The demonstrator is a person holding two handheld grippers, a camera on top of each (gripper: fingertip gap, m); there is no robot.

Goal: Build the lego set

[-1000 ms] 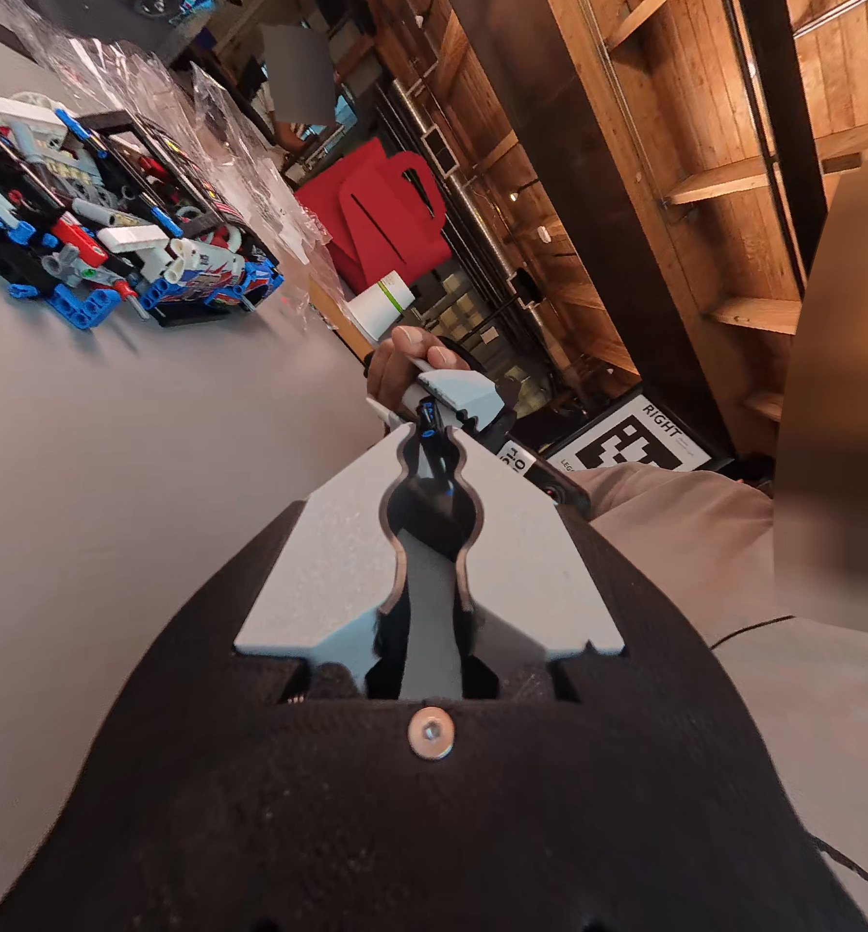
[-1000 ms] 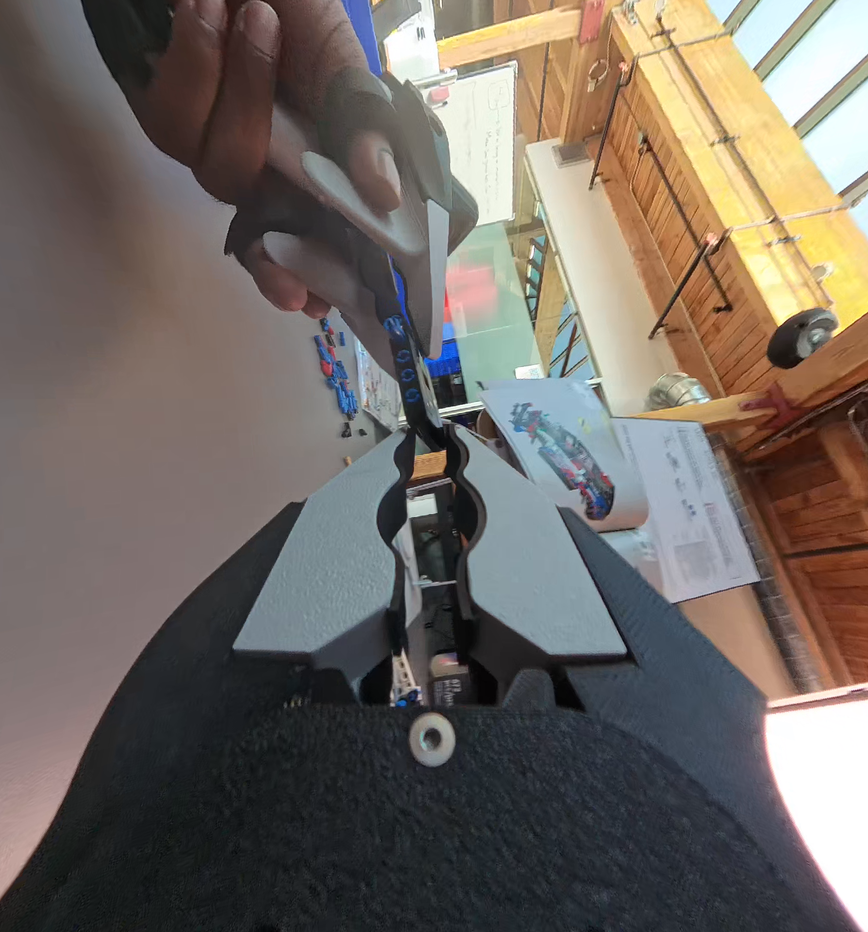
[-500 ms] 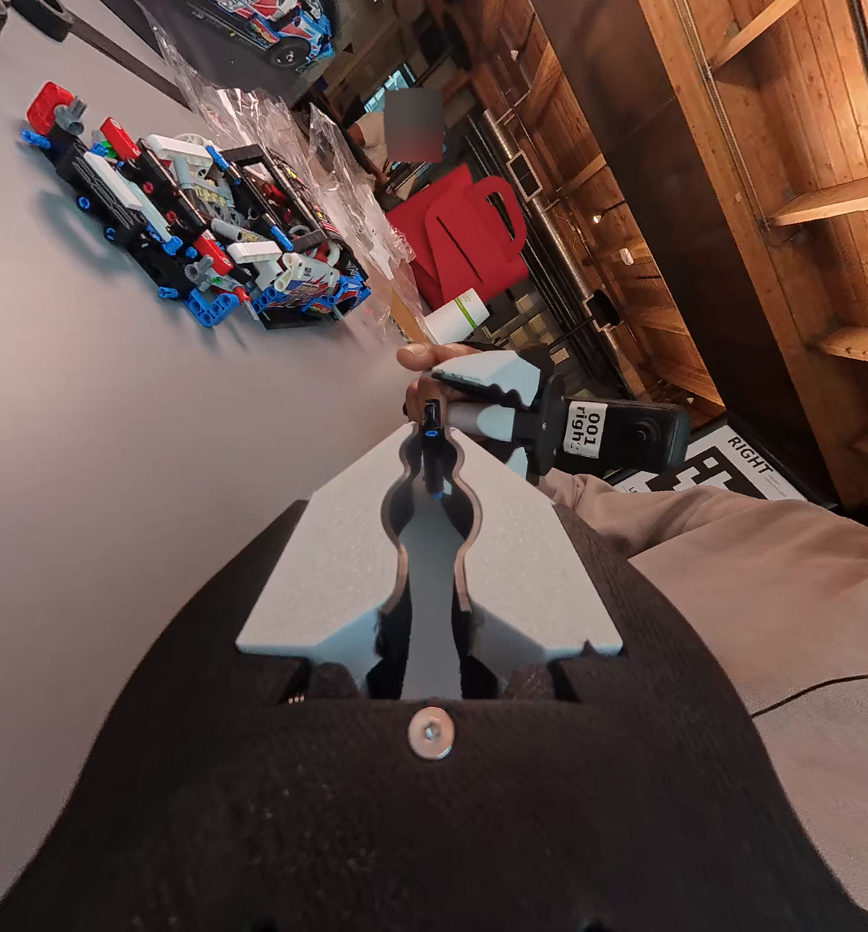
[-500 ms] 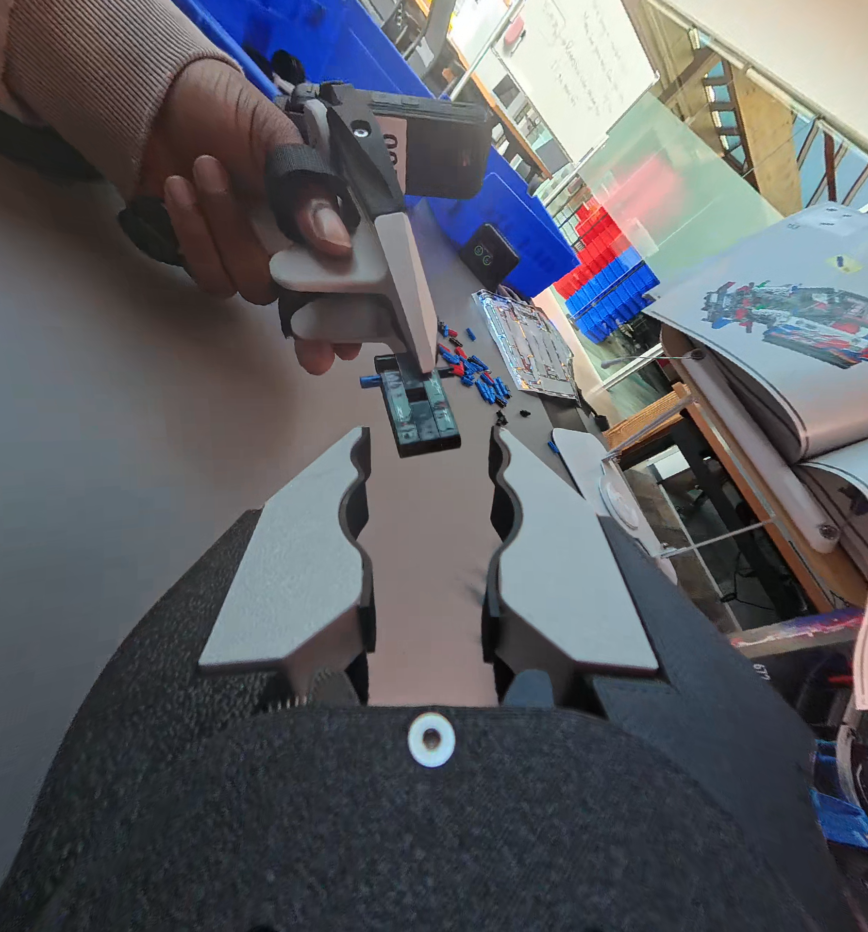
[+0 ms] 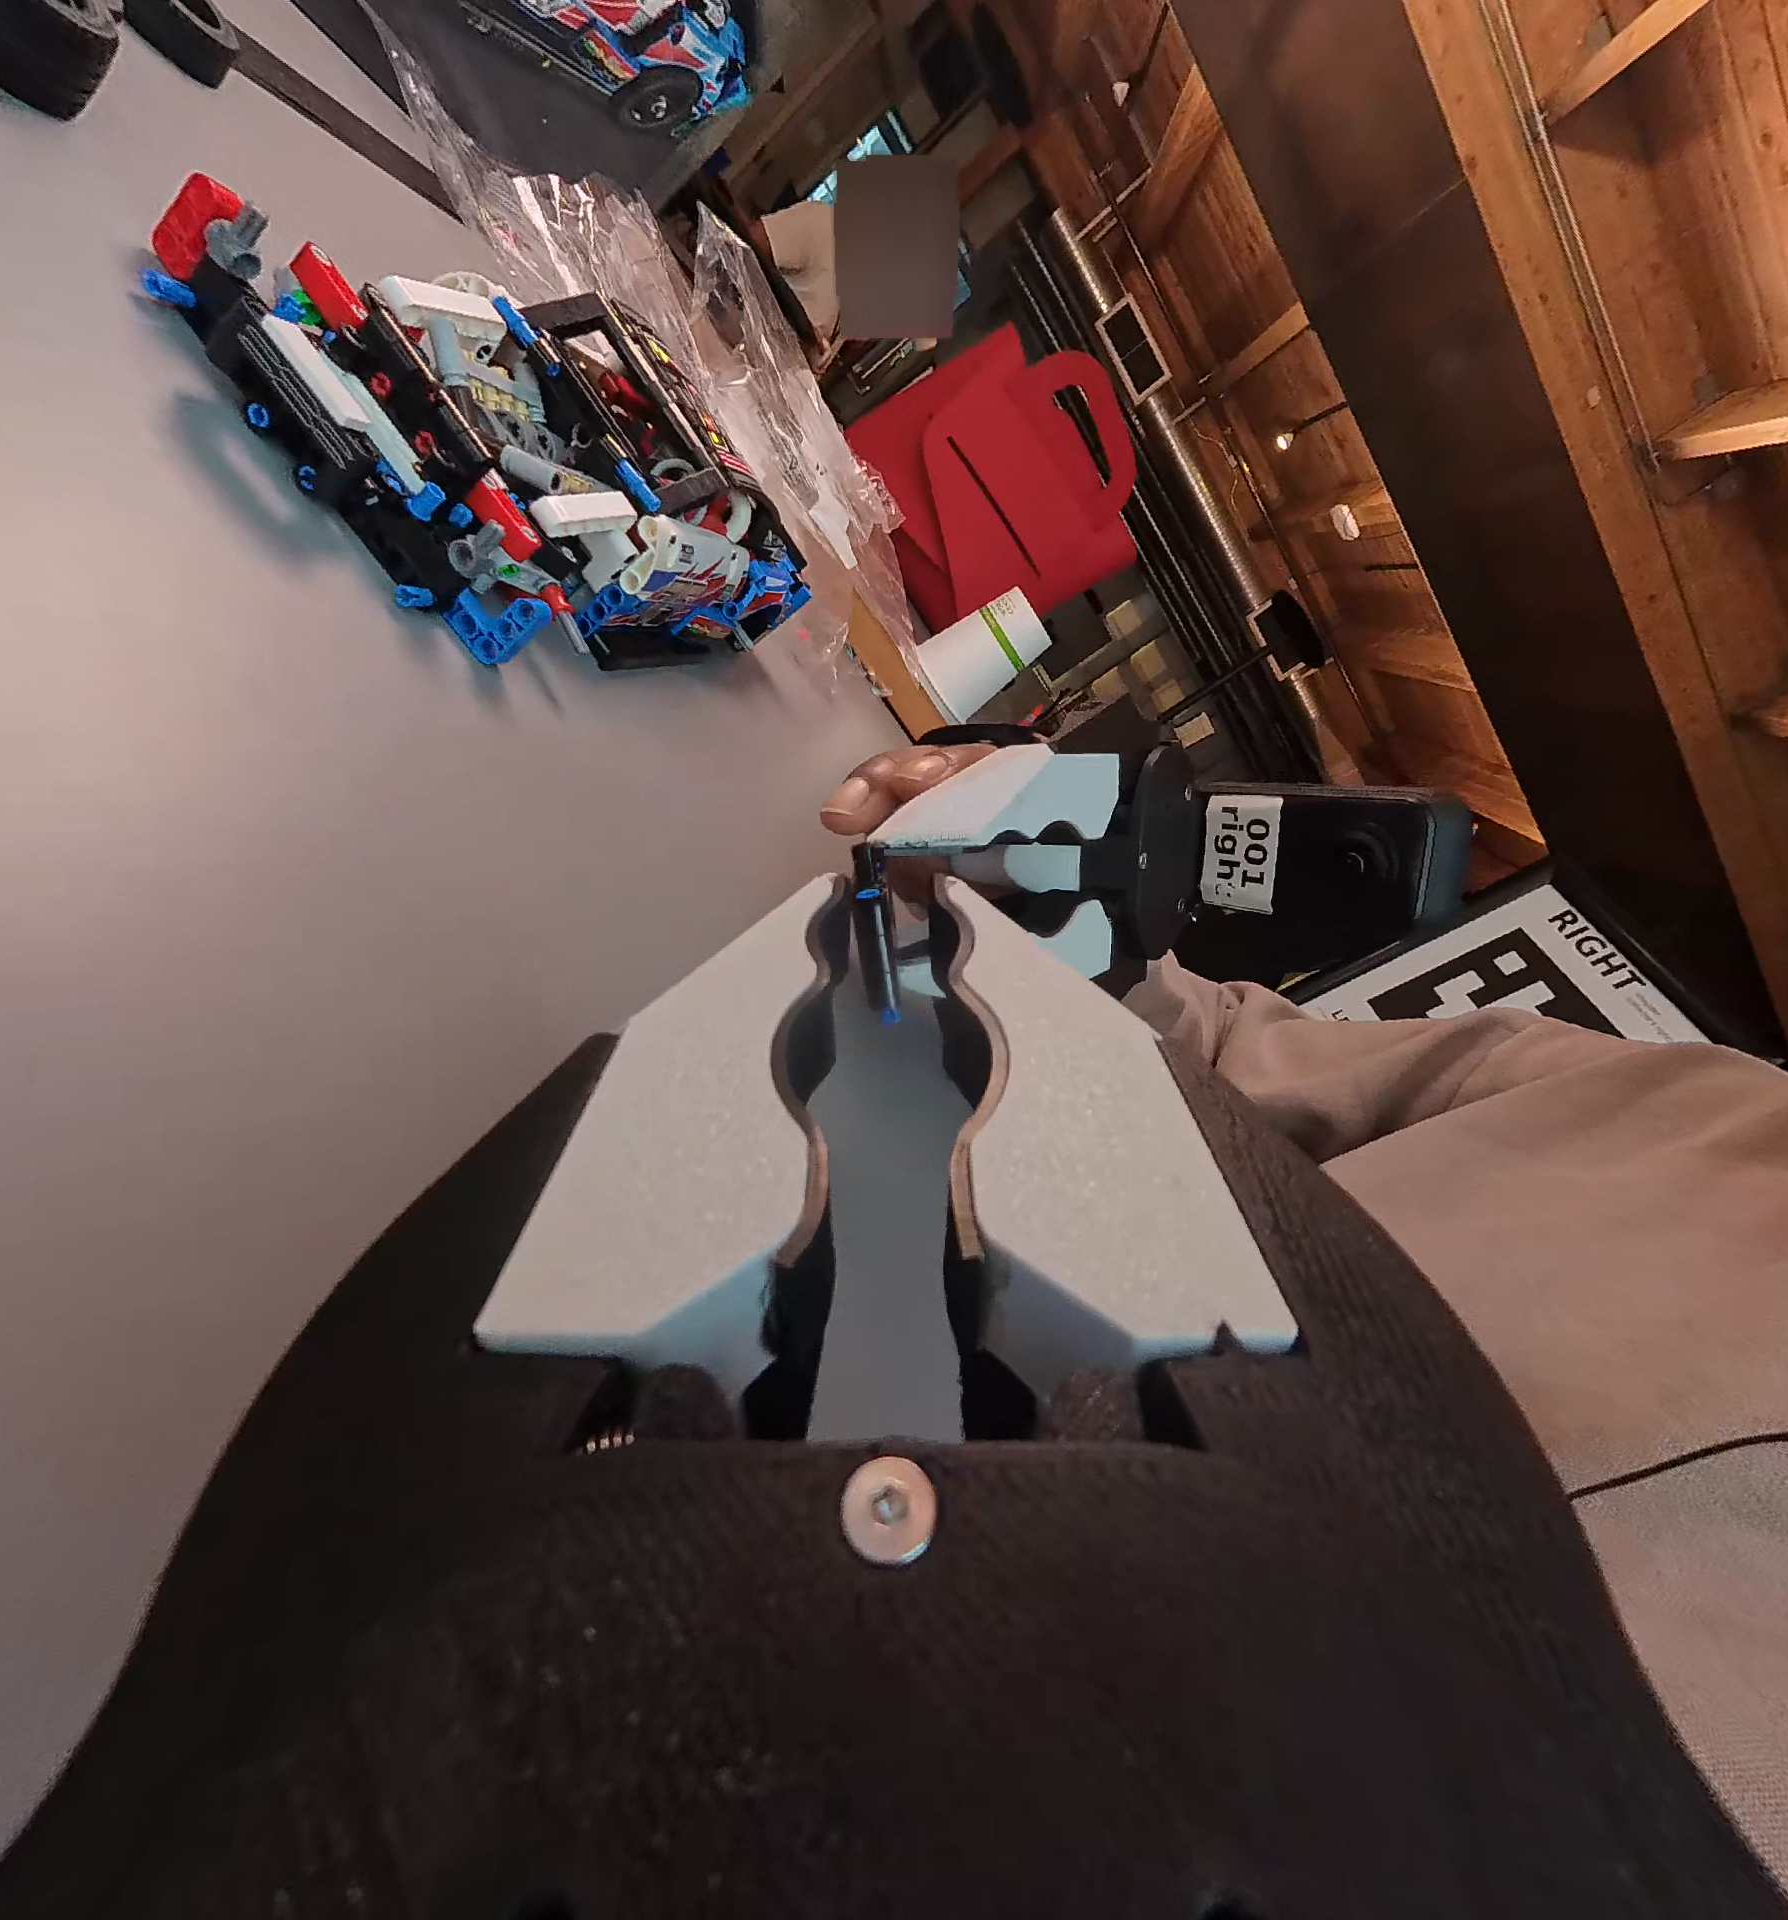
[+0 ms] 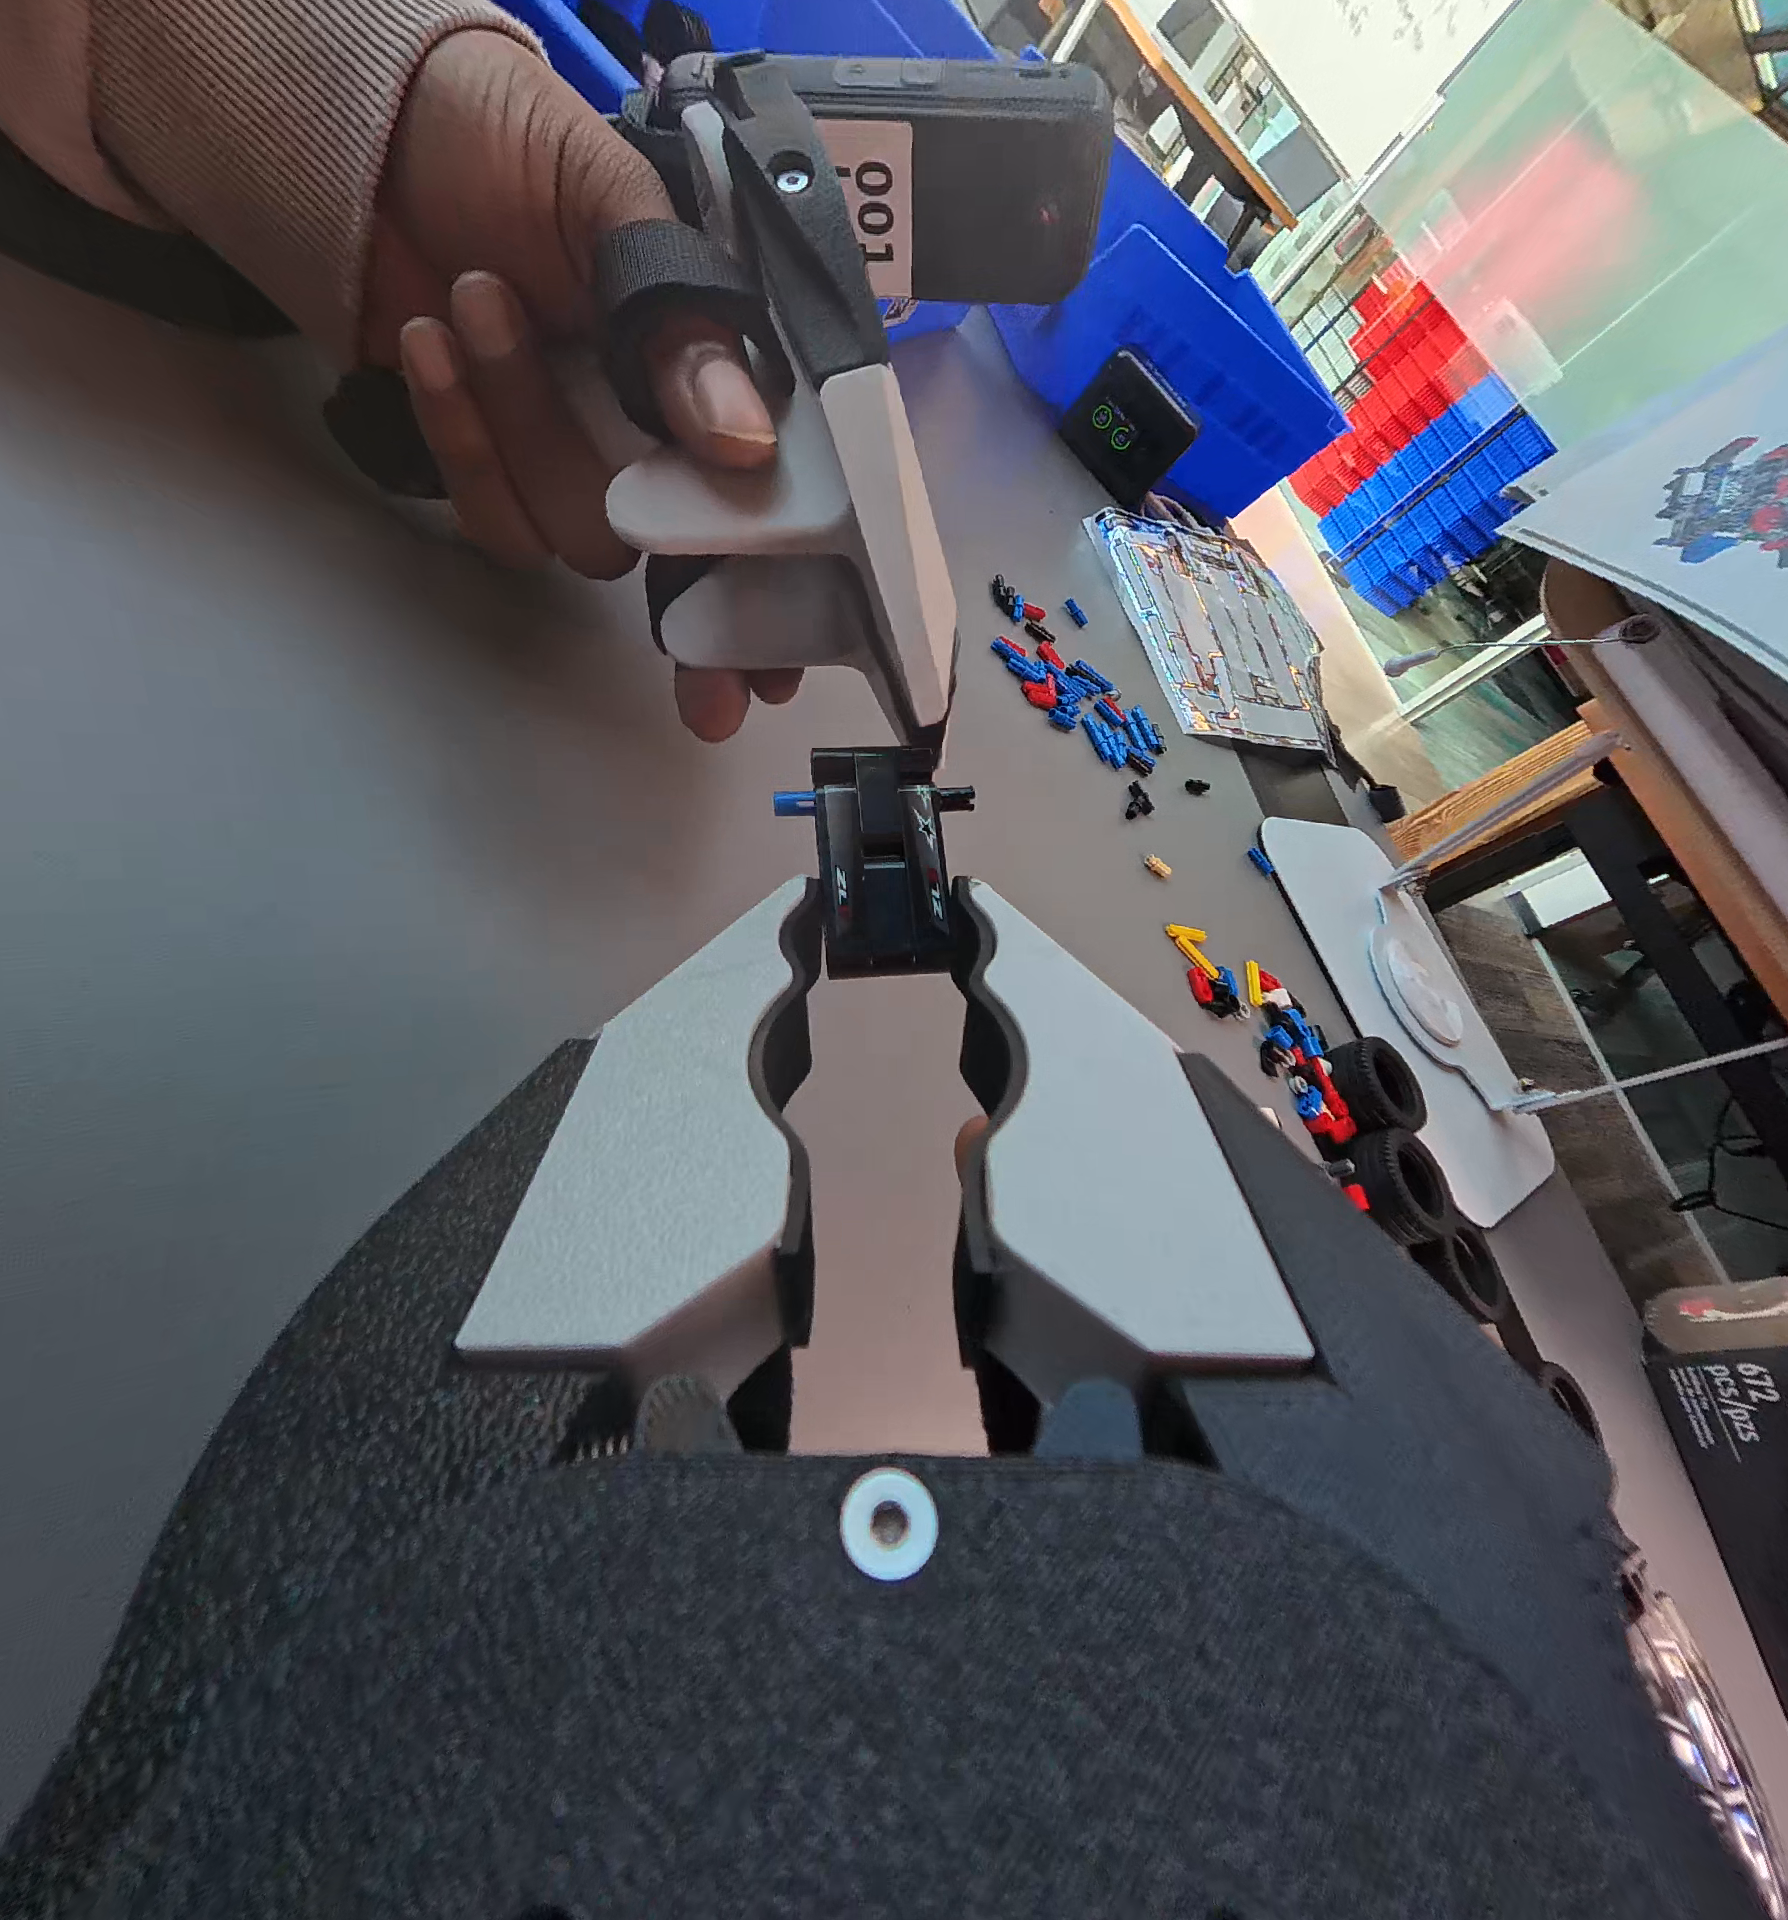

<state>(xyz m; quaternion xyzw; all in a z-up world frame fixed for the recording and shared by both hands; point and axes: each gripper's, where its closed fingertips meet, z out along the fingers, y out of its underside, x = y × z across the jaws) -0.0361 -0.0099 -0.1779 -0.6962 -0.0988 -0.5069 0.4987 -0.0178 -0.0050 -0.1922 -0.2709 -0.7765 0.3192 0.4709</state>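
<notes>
A small black lego panel piece (image 6: 882, 914) with printed stickers and a blue pin at one end hangs above the grey table (image 6: 194, 831). My right gripper (image 6: 885, 899) is closed on its two long sides. My left gripper (image 6: 916, 722) comes in from above and its tips meet the piece's top end. In the left wrist view the piece (image 5: 874, 956) shows edge-on between the tips of my left gripper (image 5: 890, 888). The jaws stand a little apart, with a gap beside the piece. My right gripper (image 5: 905, 847) shows just behind.
The partly built car chassis (image 5: 474, 457) lies far left beside clear plastic bags (image 5: 599, 239) and tyres (image 5: 28, 52). To the right are loose pins (image 6: 1066, 686), a sticker sheet (image 6: 1212, 634), small parts (image 6: 1254, 997), tyres (image 6: 1389, 1122), blue bins (image 6: 1181, 343) and a booklet (image 6: 1752, 499). My left and right fingertips are right by each other.
The right gripper opened wide half a second ago and has now closed on the piece's sides. The left gripper's jaws have spread slightly. Both have swung round towards the table.
</notes>
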